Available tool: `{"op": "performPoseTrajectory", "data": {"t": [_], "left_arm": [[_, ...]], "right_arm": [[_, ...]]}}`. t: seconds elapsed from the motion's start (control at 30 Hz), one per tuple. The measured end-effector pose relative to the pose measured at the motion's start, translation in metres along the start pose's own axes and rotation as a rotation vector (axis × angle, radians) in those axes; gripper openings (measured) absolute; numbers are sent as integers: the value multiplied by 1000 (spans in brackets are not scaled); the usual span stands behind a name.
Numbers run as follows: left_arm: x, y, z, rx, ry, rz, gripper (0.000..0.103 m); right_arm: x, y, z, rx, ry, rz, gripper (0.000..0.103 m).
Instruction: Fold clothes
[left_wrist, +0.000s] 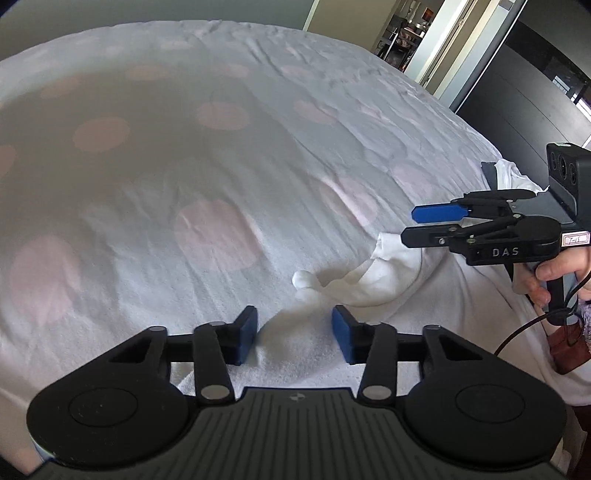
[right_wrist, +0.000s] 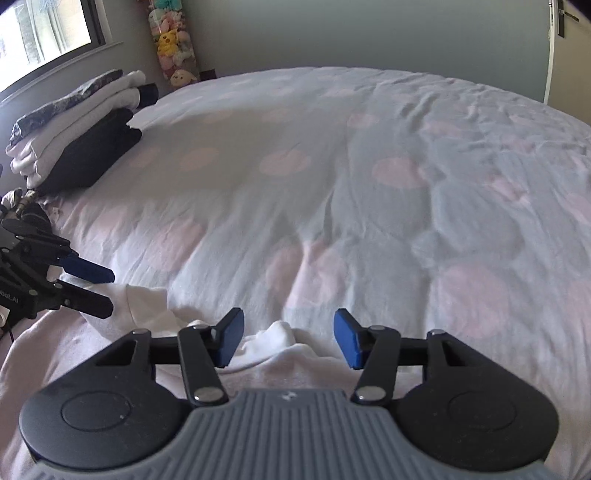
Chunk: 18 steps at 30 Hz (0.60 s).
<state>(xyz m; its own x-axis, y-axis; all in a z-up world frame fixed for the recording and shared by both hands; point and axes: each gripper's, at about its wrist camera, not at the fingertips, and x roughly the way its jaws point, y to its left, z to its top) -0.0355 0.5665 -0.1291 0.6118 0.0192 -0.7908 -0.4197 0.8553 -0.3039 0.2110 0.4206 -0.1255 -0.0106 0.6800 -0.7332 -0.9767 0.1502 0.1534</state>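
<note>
Both claws spread, pinching nothing: left gripper (left_wrist: 294, 334) and right gripper (right_wrist: 289, 338) each hang just over a crumpled white garment (left_wrist: 354, 284) lying at the near edge of the bed (left_wrist: 221, 147), cloth showing between their blue pads but untouched. A hand (left_wrist: 554, 273) grips the right tool's handle. Folded clothes stack (right_wrist: 74, 136) sits at the bed's far corner by the window.

Daylight pours in from the bright, blown-out window (right_wrist: 44, 33) at top left. The white pink-dotted bedspread (left_wrist: 229, 155) looks soft, hazy and a bit motion-blurred. Heavy fisheye bending, dark corners.
</note>
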Motion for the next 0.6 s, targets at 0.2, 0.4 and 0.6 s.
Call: {"op": "performPoseTrajectory", "data": {"t": [0.2, 0.4, 0.6], "left_arm": [[4, -11, -6, 34, -43, 43, 9], [-14, -33, 13, 141, -168, 208, 7], [8, -34, 41, 203, -205, 360, 7]], "right_arm": [[15, 0, -15, -3, 66, 26, 22], [-12, 1, -2, -8, -76, -13, 13], [-6, 9, 32, -56, -204, -115, 13]]}}
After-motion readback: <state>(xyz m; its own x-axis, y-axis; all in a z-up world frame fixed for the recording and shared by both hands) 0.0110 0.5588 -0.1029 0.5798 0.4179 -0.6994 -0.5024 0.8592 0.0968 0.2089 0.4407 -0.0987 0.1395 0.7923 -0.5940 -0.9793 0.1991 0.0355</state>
